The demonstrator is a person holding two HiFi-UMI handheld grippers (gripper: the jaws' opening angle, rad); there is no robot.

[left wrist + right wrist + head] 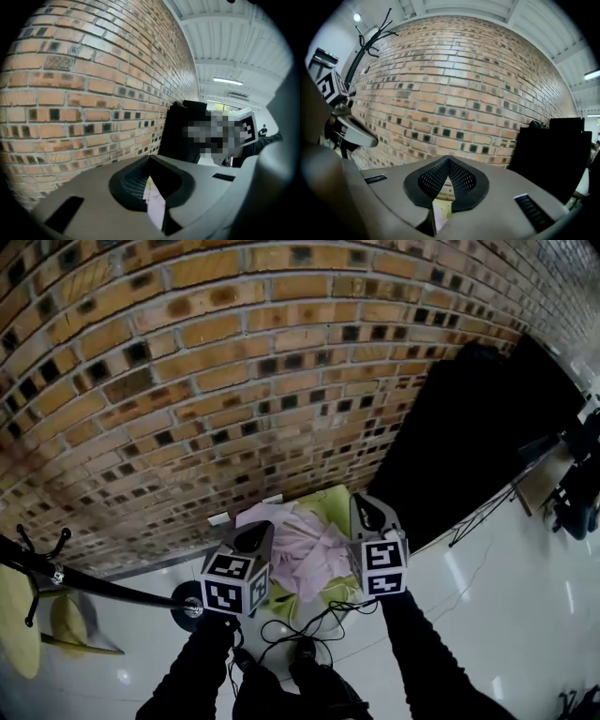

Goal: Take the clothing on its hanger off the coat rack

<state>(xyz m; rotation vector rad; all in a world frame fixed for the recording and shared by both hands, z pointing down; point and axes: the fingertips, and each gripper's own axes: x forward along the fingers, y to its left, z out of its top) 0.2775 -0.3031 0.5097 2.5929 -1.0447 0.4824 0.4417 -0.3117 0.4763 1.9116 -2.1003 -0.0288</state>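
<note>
The black coat rack [94, 582] slants across the lower left of the head view, its hooks [42, 554] bare; its top [370, 37] also shows in the right gripper view. A pink garment [309, 554] lies crumpled in a yellow-green container [333, 502] on the floor by the wall, and no hanger shows. My left gripper [262, 531] and right gripper [364, 507] are held up side by side above it. Both are shut with nothing between the jaws: left gripper [150, 159], right gripper [449, 161]. A sliver of pink shows below the left jaws.
A brick wall [234, 381] fills the view ahead. A large black panel [469, 437] stands to the right, with a thin stand [478, 521] at its foot. Black cables [309, 620] trail on the glossy white floor. Yellow-green shapes [19, 624] sit near the rack.
</note>
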